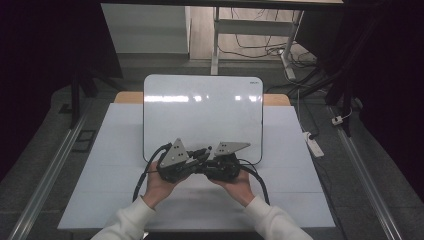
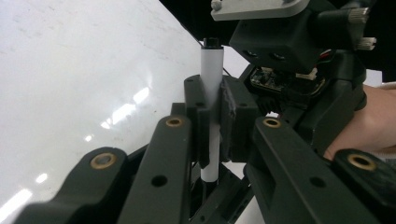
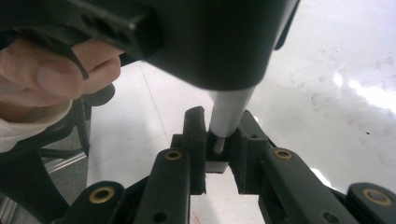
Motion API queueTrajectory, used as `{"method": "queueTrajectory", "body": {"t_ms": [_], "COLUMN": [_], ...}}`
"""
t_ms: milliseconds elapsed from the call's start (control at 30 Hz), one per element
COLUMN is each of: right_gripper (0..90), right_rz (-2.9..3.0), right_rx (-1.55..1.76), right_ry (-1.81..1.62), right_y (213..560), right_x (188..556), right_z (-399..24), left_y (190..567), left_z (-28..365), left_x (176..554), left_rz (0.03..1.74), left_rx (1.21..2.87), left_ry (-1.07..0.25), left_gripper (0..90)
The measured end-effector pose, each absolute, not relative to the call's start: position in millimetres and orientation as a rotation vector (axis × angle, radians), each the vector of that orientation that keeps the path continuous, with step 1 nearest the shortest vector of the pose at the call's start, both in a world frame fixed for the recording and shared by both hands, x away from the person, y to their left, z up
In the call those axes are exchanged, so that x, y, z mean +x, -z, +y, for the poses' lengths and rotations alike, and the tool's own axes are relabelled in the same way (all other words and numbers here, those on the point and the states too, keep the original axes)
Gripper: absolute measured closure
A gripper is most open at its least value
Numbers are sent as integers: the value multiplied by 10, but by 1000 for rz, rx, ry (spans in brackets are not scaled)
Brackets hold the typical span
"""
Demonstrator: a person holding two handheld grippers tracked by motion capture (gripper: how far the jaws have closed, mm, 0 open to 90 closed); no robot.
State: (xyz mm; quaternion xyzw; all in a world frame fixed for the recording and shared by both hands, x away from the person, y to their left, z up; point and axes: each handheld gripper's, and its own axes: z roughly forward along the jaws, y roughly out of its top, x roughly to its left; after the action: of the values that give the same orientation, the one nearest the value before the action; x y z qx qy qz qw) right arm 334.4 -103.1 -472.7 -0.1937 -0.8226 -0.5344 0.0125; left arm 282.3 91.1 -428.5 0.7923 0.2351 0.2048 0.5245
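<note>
Whiteboard [image 1: 202, 107] on white table [image 1: 120, 165]

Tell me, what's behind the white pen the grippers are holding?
Behind the white pen lies the whiteboard; the right gripper is beyond it too. The left gripper's pads cover the pen's middle.
</note>
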Motion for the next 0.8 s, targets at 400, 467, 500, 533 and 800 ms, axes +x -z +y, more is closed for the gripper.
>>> {"method": "queueTrajectory", "body": {"t_ms": [400,467,500,533,800], "right_gripper": [601,584,580,578,545], "right_rz": [-2626,-2636,-2655,-2662,-2748], "right_rx": [-750,-803,-846,-872,-1062], "right_ry": [1794,1811,1816,1827,1868], "right_y": [4643,4658,4669,4682,4731], "right_x": [3307,3316,3318,3319,3222], "right_z": [-1533,-1688,-1807,-1899,-2565], "left_y": [4214,4205,4199,4193,3976], "left_z": [1343,1422,1457,1481,1631], "left_x": [2934,2968,2986,3000,3232], "left_rz": [712,739,751,760,829], "left_rx": [1837,1827,1825,1822,1811], "left_ry": [-539,-536,-536,-536,-544], "left_gripper": [816,816,816,816,816]}}
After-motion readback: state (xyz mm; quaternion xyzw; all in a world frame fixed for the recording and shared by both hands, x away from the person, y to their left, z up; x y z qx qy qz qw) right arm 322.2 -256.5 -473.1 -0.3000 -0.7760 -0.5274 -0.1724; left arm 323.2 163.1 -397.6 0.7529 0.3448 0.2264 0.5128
